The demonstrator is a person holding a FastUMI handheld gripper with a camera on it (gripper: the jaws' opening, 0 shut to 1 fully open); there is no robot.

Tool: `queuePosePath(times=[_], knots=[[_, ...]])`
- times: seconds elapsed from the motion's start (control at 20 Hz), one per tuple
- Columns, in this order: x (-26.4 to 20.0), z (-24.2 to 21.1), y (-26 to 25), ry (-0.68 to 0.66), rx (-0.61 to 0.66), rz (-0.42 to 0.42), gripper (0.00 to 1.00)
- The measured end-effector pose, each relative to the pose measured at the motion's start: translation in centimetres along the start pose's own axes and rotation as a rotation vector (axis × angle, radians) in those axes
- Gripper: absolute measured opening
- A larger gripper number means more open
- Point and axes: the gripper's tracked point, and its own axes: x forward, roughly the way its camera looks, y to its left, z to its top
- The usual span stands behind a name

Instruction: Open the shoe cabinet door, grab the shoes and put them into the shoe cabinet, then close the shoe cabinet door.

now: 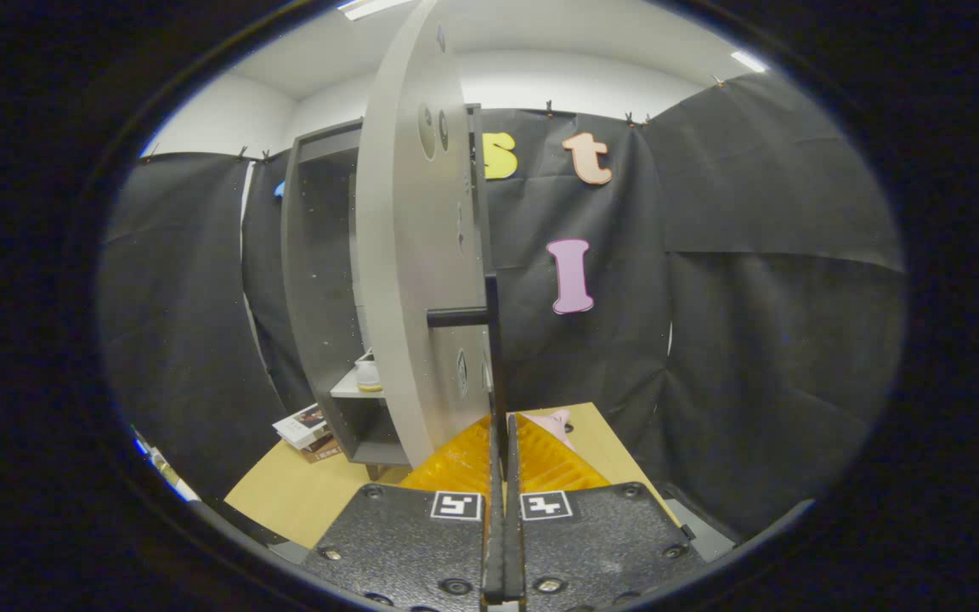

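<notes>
Gripper view: claw point(502, 433) closed (one door point(421, 255) ajar)

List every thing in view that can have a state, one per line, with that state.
cabinet door: swung open, seen nearly edge-on, just ahead of the fingers.
door handle: dark bar along the door's edge, in line with the closed fingers.
shoe cabinet: open, its inside on show.
shoe: resting on the shelf inside the cabinet.
gripper: fingers closed together; whether they pinch the handle cannot be told.
books: stacked on the table beside the cabinet.
</notes>
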Motion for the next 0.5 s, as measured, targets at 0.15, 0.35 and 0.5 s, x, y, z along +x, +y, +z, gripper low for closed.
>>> queuePosePath(times=[0.15,0.35,0.5], knots=[[0.4,0.2,-2.5,-0.007,-0.010,-0.046,0.04],[0.7,0.3,-3.6,-0.010,0.001,-0.040,0.04],[0.5,0.3,-3.9,-0.012,-0.035,-0.054,0.04]])
